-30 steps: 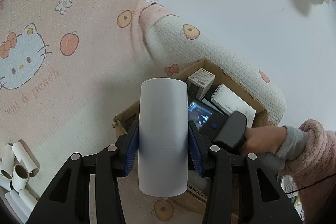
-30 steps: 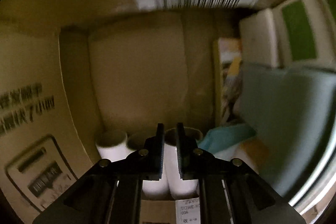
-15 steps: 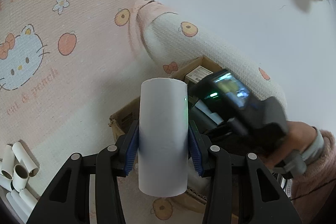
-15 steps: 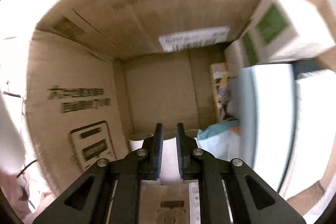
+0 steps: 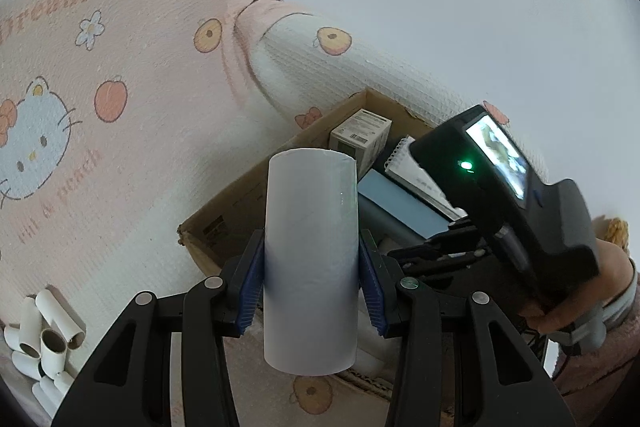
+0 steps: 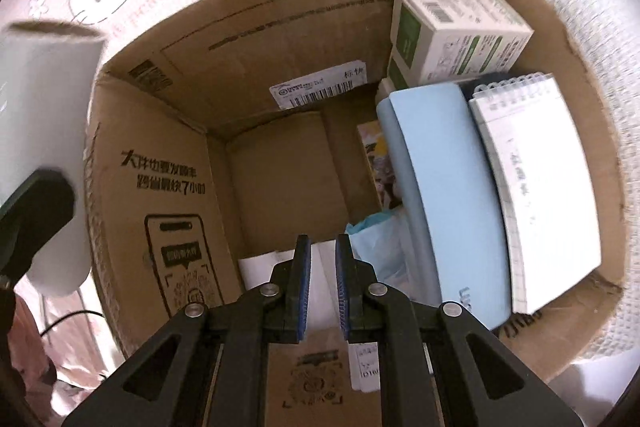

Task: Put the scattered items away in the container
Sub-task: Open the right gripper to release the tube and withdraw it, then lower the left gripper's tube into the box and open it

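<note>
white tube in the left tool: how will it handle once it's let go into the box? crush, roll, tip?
The white tube is probably a hollow paper core like the open-ended ones in the loose pile, so likely light and crushable. The left tool holds it without visible denting. Being round and tall, it may tip and roll in the cardboard box unless set upright.

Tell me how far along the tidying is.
Partly done: white tubes already stand in the cardboard box. The left tongs hold another tube near the box; the right tongs hang empty above it. A pile of tubes waits on the blanket.
</note>
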Action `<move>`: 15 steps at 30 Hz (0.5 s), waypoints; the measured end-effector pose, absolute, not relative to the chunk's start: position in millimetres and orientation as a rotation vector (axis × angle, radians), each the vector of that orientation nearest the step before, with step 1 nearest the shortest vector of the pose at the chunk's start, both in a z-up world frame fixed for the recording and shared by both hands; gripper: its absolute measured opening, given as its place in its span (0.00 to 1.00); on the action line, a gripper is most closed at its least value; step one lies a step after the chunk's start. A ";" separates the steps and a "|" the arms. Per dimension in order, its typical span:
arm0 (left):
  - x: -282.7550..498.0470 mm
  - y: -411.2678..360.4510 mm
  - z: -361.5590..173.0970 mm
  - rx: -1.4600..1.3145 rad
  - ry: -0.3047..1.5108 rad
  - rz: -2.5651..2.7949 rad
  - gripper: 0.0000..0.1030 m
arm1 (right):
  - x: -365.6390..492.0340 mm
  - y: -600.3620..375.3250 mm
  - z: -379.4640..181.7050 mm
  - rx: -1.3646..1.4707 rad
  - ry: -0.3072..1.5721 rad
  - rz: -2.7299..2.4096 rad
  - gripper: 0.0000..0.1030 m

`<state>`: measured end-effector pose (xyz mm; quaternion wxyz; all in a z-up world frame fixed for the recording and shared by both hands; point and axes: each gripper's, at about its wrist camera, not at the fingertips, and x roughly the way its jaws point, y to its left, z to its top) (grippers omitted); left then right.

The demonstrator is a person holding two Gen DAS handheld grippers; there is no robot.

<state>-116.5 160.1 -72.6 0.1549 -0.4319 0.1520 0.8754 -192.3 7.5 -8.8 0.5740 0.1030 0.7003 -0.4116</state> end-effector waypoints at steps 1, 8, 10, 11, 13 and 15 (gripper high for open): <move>-118.0 161.4 -73.0 -1.248 0.436 2.507 0.47 | -192.4 11.8 -4.9 0.225 1.635 -0.955 0.08; -140.9 180.2 -88.4 -1.431 0.468 2.445 0.47 | -203.4 7.5 24.5 0.206 1.557 -0.966 0.09; -149.9 187.1 -97.3 -1.512 0.479 2.415 0.47 | -208.4 3.8 34.8 0.207 1.532 -0.979 0.09; -157.1 191.7 -104.6 -1.574 0.479 2.386 0.47 | -210.1 3.1 38.4 0.214 1.521 -0.979 0.09; -165.9 197.5 -116.5 -1.667 0.496 2.343 0.47 | -214.8 2.3 48.3 0.229 1.495 -0.976 0.09; -176.6 206.5 -134.0 -1.795 0.537 2.306 0.47 | -218.3 3.3 54.7 0.225 1.488 -0.976 0.09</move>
